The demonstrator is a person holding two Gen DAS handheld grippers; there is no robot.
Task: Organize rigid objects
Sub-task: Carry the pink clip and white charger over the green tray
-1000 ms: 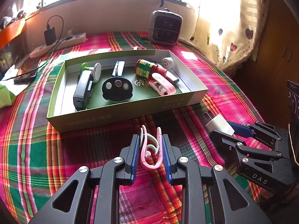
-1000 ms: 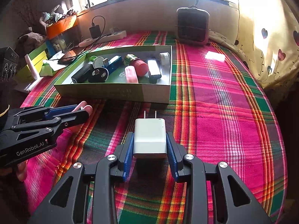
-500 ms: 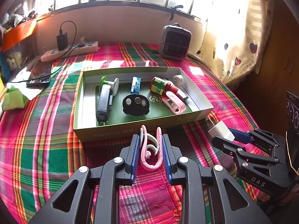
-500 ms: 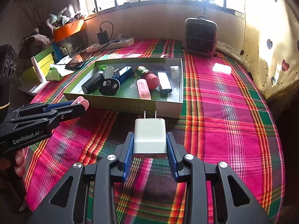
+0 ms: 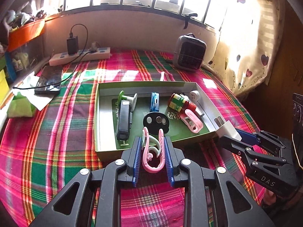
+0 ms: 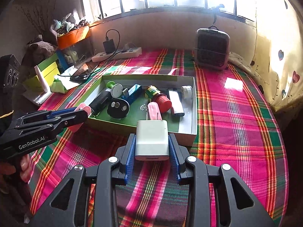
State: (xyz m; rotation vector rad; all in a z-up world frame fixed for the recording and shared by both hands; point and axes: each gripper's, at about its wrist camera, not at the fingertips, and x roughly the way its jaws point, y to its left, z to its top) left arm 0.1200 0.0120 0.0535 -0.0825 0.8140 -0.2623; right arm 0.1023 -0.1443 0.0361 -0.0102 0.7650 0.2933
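A pink clip (image 5: 152, 152) sits clamped between the blue pads of the left gripper (image 5: 153, 141), its open prongs pointing forward over the near wall of a shallow green box (image 5: 97, 113); a white charger (image 6: 152, 139) is squeezed in the same way by the right gripper (image 6: 152, 141), prongs forward, just short of that box's near wall and toward its right end; seen from the left wrist, the right gripper hangs off to the right with the charger at the box's near right corner; seen from the right wrist, the left gripper reaches in from the left, the clip's tips at the box's near left corner.

Ahead of both tools, inside the box: a black disc (image 5: 156, 122) with three round insets lies just beyond the clip; left of it a long black block (image 5: 124, 122) beside a green-and-white spool (image 5: 127, 99); further ahead a blue stick (image 5: 155, 102); to the right a red-capped bottle (image 5: 180, 102) on its side, a second pink clip (image 5: 191, 121) touching it, and a small white wheel (image 5: 195, 94) in the far right corner.

The box rests on a plaid cloth (image 5: 56, 132); far beyond it stand a small heater (image 5: 190, 54) to the right and a power strip (image 5: 79, 55) to the left, a phone (image 5: 49, 81) lying nearer on that side.
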